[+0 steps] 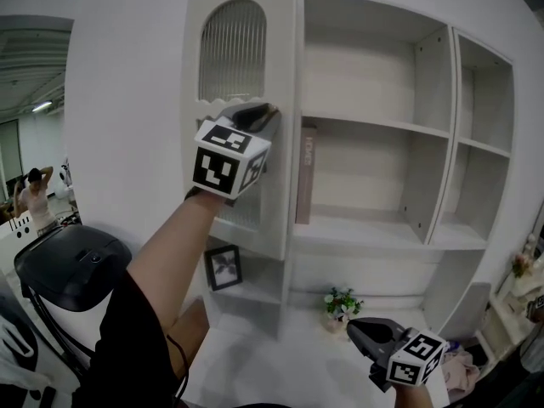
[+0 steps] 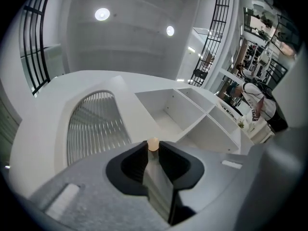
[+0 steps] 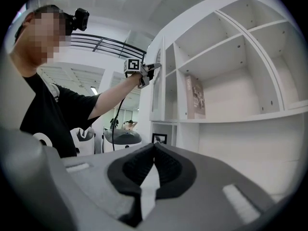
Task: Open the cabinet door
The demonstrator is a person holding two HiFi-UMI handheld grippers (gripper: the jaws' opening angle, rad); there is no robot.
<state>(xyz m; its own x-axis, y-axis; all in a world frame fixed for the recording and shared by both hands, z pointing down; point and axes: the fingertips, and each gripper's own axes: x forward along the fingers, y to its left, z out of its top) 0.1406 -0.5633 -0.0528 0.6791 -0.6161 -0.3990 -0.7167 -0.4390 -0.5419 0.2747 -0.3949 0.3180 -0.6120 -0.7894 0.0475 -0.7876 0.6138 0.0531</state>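
Observation:
The white cabinet door [image 1: 212, 160], with an arched ribbed pane [image 1: 232, 49], stands swung out from the white shelf cabinet [image 1: 374, 126]. My left gripper [image 1: 259, 113] is raised at the door's free edge. In the left gripper view its jaws [image 2: 153, 150] are shut on the door's small cream knob [image 2: 153, 144], with the ribbed pane [image 2: 94, 126] just beyond. The right gripper view shows that gripper [image 3: 153, 67] at the door's edge [image 3: 158, 81]. My right gripper [image 1: 361, 330] hangs low in front of the cabinet, jaws [image 3: 154, 147] shut on nothing.
A book [image 1: 305, 175] stands on the middle shelf beside the door. Below are a framed picture [image 1: 223, 267] and a small flowering plant [image 1: 341, 303]. A black chair [image 1: 72, 266] stands at the left. Clutter [image 1: 523, 300] lies at the lower right.

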